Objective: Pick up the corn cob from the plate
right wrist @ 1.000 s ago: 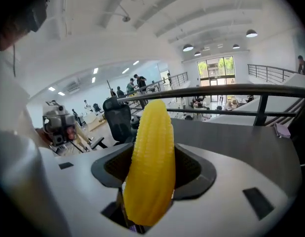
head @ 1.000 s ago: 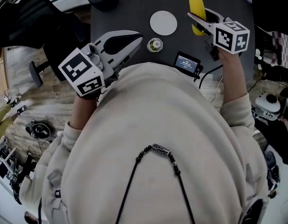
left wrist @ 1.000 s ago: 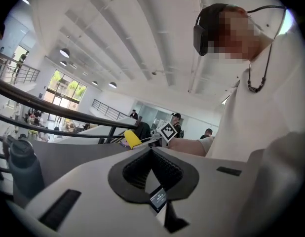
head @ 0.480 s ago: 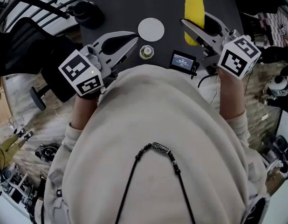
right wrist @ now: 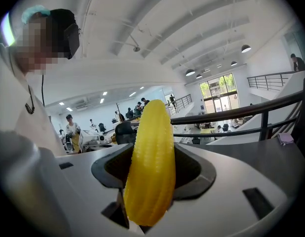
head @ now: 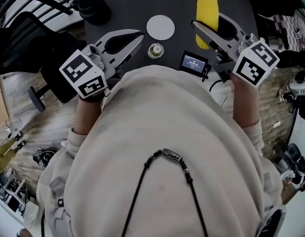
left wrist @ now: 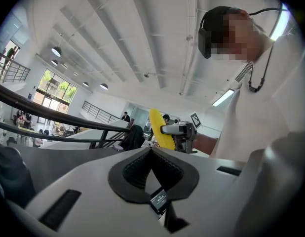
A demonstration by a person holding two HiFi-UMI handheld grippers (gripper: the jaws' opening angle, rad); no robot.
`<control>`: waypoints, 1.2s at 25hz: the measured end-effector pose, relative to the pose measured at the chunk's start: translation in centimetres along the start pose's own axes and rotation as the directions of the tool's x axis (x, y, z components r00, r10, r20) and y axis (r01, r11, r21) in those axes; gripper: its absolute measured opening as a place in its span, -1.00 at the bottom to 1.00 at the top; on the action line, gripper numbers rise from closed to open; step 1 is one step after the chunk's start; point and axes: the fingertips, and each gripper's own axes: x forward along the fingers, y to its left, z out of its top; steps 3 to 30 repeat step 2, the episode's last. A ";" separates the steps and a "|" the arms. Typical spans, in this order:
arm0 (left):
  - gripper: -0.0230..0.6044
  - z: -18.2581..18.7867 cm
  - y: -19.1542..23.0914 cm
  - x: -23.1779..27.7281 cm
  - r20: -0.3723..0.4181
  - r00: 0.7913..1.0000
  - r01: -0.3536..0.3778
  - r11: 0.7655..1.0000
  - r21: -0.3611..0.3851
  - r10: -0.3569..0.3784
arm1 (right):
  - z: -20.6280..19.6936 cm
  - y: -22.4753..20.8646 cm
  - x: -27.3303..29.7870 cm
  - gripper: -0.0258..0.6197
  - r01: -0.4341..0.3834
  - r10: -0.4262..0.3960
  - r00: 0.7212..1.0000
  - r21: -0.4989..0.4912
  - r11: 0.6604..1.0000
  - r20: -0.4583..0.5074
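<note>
One corn cob [head: 207,4] sits clamped in our right gripper [head: 207,19] above the tabletop's far edge, right of the plate [head: 160,27], while our left gripper [head: 140,34] is pinched together and empty, so we squeeze steadily and avoid tilting.

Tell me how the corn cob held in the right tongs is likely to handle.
Probably stiff: the corn cob stands straight beyond the right tongs without sagging. Its round, tapered shape would likely roll if set down. Ridged kernels should resist slipping.
</note>
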 end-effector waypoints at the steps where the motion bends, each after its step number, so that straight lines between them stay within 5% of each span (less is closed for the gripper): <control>1: -0.91 0.1 0.1 -0.1 0.003 1.000 -0.005 1.000 0.000 0.005 | 0.0 0.0 0.0 -0.15 -0.001 0.001 1.000 0.000 1.000 -0.002; 30: -0.91 0.2 0.2 -0.1 0.005 1.000 -0.009 1.000 0.001 0.009 | -0.1 0.0 0.0 -0.15 -0.002 0.002 1.000 0.000 1.000 -0.003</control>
